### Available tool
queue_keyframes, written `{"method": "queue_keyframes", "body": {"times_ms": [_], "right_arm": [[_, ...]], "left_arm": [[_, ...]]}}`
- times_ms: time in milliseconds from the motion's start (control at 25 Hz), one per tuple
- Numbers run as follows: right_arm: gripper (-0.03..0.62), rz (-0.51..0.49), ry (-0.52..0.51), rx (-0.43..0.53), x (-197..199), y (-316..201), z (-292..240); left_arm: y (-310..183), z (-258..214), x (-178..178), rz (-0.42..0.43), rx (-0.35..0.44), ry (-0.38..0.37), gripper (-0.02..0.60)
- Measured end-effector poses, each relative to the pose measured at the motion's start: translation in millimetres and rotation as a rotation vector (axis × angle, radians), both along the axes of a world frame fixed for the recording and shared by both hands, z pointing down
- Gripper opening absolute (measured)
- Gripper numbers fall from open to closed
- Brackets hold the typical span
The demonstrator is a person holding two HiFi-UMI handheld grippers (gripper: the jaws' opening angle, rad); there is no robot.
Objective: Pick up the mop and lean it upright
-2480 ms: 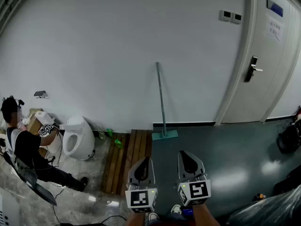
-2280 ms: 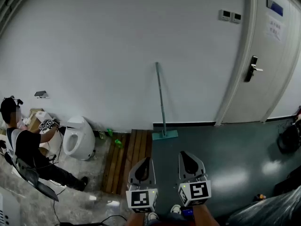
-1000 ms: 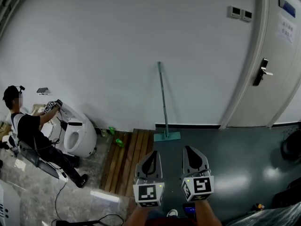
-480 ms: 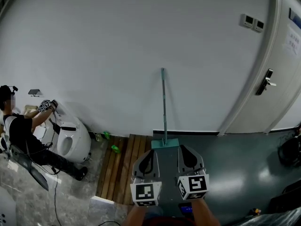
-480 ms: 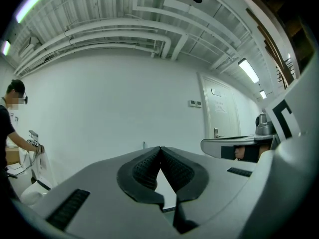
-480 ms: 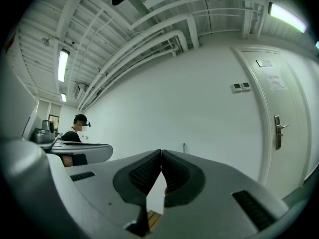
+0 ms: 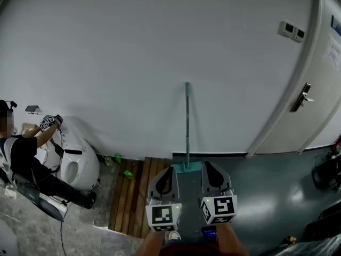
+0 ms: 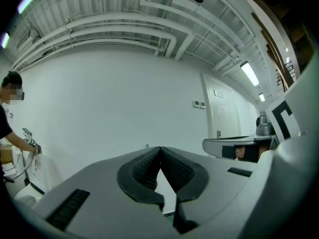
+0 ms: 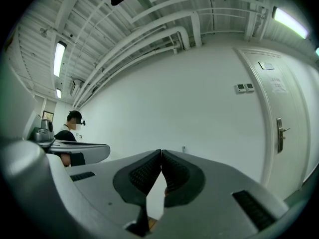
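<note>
Fingers (image 8: 142,169) of the left gripper (image 8: 160,149) are pressed together on nothing, and the right gripper (image 9: 161,152) is likewise closed and empty. The mop (image 7: 187,122) stands upright against the white wall (image 7: 133,47). Its teal head rests on the floor just beyond both grippers' tips (a second ago it stood well ahead of them). At far left, a crouching person (image 7: 24,159) reaches over a white toilet (image 7: 77,167).
</note>
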State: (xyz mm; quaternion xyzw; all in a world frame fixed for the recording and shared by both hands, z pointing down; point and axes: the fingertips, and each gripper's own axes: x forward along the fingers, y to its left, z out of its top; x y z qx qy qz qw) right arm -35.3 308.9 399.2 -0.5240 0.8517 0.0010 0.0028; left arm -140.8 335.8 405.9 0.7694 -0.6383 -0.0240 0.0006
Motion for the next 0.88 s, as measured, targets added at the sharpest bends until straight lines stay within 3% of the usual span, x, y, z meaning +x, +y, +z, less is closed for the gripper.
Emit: {"method": "queue_keyframes", "body": {"times_ms": [400,880], "right_arm": [[0.018,-0.003,-0.006,-0.023,-6,-63,12],[0.018,-0.036,-0.028,-0.035,41,-179,9]], "left_arm": [[-69,8,2,0.011,-0.009,0.01,0.014],[-182,6,44,-0.034,-0.024,-0.018,0.014]]}}
